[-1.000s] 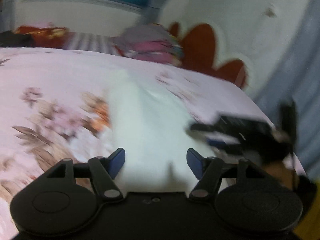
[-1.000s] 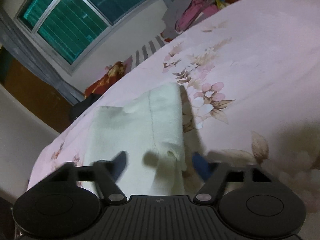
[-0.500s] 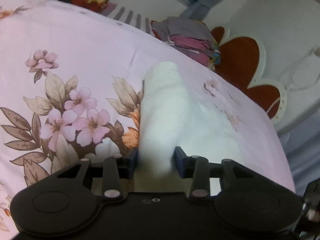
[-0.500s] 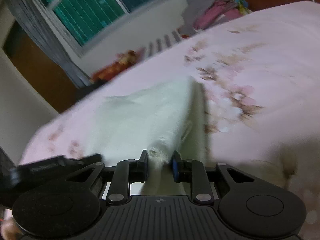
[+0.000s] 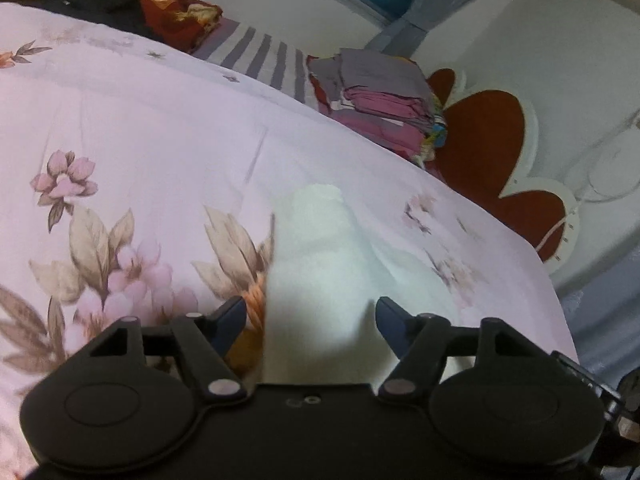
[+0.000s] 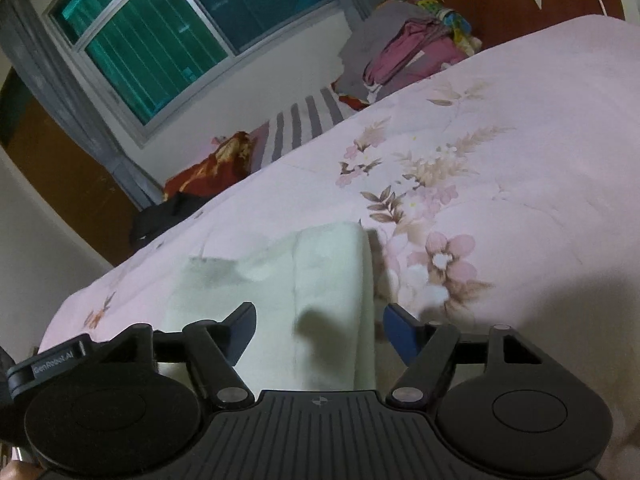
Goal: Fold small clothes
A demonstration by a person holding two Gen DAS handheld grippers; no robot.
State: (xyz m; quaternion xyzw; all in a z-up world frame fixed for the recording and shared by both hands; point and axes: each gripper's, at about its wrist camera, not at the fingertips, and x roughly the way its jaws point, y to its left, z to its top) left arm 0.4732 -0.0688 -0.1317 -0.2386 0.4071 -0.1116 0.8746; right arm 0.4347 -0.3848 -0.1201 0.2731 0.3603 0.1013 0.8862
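Your left claw [image 5: 308, 314] stands wide and is opening, its blue pads [image 5: 230, 316] clear of the pale cloth [image 5: 316, 264] that lies between them; half a second ago those same pads were pinched narrow on a raised ridge of that cloth. Your right claw [image 6: 320, 322] tells the same story: its jaws are spreading, the folded edge of the cloth [image 6: 328, 280] lies flat between the pads [image 6: 400, 332] and nothing presses on it, where a moment back they nipped a bunched corner. You have, in short, let go with both hands at once. The cloth now rests on the pink floral bedspread [image 5: 140, 140], near its front edge and just ahead of both claws, with a doubled layer along one side visible in the right wrist view and a softer hump showing in the left. Judged from how it lies, one fold is laid down and released; the piece still looks long, so another fold seems to remain. Beyond it the bedspread runs bare to the far side, where a stack of folded clothes [image 5: 384, 108] sits by the red flower-shaped headboard [image 5: 484, 140], and a teal window [image 6: 192, 32] fills the wall behind.
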